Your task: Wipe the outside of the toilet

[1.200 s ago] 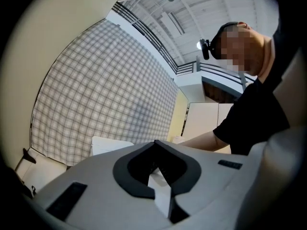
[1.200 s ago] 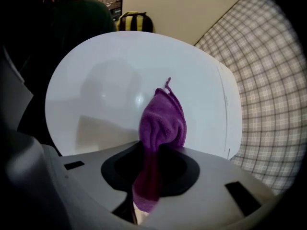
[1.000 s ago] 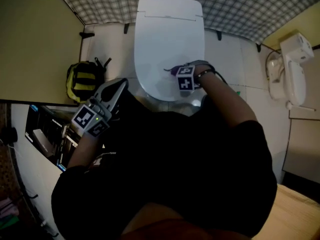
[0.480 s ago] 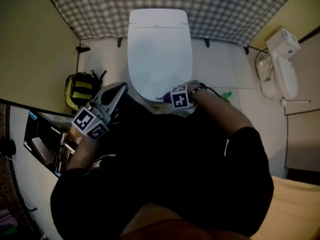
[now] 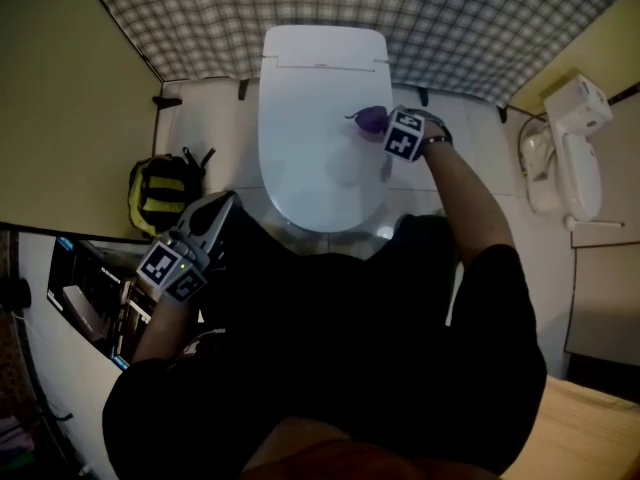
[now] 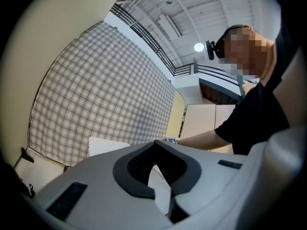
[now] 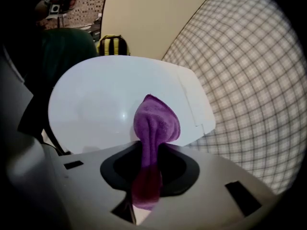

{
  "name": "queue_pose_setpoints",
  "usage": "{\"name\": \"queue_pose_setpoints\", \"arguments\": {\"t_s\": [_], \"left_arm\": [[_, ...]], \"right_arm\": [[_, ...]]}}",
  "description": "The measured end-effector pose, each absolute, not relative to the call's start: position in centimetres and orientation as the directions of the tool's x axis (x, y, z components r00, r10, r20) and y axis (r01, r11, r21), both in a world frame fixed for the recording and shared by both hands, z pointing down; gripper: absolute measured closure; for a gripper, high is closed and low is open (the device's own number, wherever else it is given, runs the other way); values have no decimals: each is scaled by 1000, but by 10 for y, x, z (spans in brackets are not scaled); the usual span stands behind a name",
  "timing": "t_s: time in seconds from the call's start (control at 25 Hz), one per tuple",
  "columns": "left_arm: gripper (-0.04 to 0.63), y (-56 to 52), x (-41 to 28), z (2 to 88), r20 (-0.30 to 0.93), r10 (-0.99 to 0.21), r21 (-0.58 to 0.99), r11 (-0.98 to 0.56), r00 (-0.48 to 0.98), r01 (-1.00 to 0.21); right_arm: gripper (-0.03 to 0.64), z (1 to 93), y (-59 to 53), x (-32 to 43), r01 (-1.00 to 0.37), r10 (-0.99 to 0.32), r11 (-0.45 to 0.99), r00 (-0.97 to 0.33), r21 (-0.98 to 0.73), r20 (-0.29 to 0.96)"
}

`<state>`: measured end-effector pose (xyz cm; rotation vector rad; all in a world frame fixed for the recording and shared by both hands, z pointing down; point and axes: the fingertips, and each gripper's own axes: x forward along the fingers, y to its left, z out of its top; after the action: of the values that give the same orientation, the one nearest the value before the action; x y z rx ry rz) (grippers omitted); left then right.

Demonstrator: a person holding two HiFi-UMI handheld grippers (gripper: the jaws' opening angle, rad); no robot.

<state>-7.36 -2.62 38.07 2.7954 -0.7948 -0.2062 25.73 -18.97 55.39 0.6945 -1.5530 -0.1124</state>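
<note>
Moved from the front rim to the back right of the closed white plastic toilet lid (image 5: 320, 158), the right tool (image 5: 381, 124) pinches a bunched purple cloth (image 5: 369, 119) mid-wipe, the left tool (image 5: 228, 204) idles closed and empty off the lid's front-left, and a steady leftward sweep likely comes next.

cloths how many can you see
1: a purple cloth clamped in the right gripper, at the toilet lid's back right; the left gripper holds none. The person's body could hide others.
</note>
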Motion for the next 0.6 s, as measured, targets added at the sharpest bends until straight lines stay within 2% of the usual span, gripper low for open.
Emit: {"name": "queue_pose_setpoints", "arguments": {"t_s": [0.4,0.6], "left_arm": [[603,-109,-76,421,51,-584,373,-742,810,-558],[603,-151,-89,456,169,-588,428,-679,791,-596]], "right_arm": [[523,535,-412,318,-434,-622,649,171,625,764],[523,546,-501,346,-434,-652,590,242,681,719]]}}
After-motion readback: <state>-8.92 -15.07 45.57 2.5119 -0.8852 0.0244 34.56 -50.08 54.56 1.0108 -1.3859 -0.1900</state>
